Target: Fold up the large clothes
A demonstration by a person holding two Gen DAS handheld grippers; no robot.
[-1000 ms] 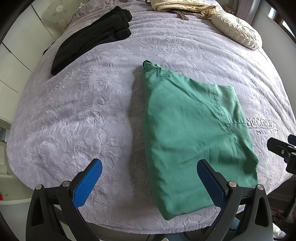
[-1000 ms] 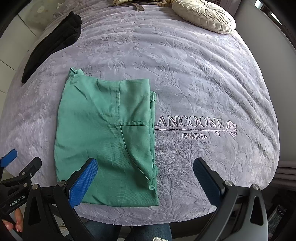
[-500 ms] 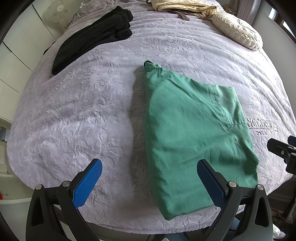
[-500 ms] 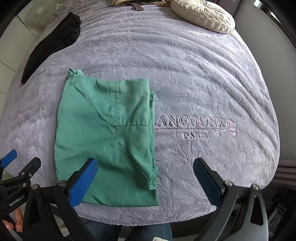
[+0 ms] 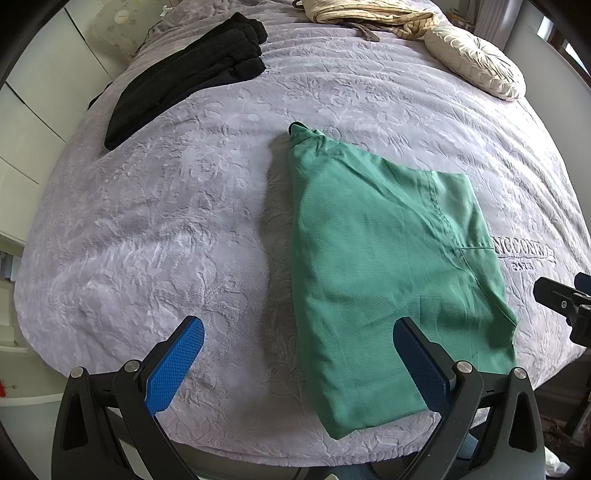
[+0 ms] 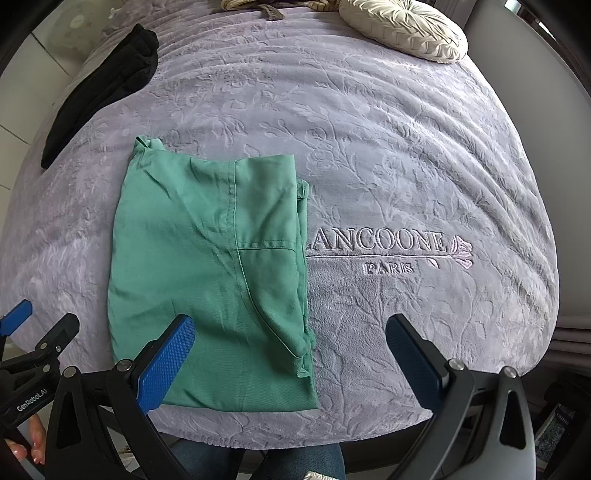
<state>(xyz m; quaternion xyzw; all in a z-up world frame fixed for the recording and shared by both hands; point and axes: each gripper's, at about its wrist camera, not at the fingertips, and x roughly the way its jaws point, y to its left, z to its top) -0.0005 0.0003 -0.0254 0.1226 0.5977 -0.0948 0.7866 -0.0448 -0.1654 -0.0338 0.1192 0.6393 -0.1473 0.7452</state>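
A green garment (image 5: 384,266) (image 6: 210,273) lies folded into a rough rectangle on the lilac bedspread (image 5: 177,221) (image 6: 388,155), near the front edge. My left gripper (image 5: 297,363) hovers open above the bed's front edge, its right finger over the garment's near corner. My right gripper (image 6: 290,356) is open too, its left finger above the garment's lower part and its right finger over bare bedspread. Neither holds anything. The right gripper's tip shows at the right edge of the left wrist view, and the left gripper shows at the lower left of the right wrist view.
A folded black garment (image 5: 184,81) (image 6: 99,92) lies at the far left of the bed. A cream round cushion (image 5: 476,66) (image 6: 402,29) and a beige striped cloth (image 5: 362,13) sit at the far end. White cabinets (image 5: 33,110) stand left. A hand (image 6: 26,443) grips the left tool.
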